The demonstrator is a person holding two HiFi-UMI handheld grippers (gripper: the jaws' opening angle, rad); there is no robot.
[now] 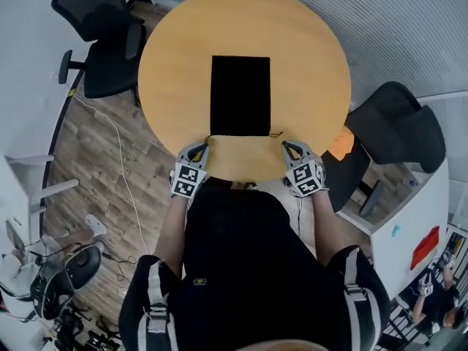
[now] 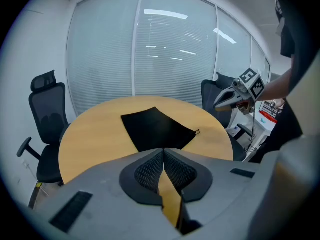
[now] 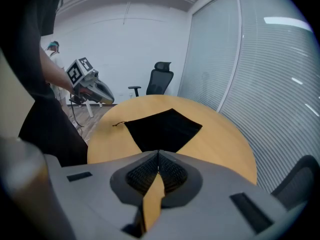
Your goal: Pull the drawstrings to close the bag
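A flat black rectangular fabric drawstring bag lies in the middle of a round light-wood table, its short edges at 12 and 6 o'clock in the head view. Thin dark drawstring ends stick out at its two near corners, one at 7 o'clock and one at 5 o'clock.

The left gripper hangs over the table's near rim at 7 o'clock from the bag, its tips near the left cord end but apart from it. The right gripper sits at 5 o'clock from the bag, near the right cord end and likewise apart from it.

In the left gripper view the ribbed black pads meet at their tips with nothing between them; the bag lies beyond, toward 12 o'clock. In the right gripper view the pads are also pressed together and empty, the bag ahead at 12 o'clock and a cord end at 10 o'clock.
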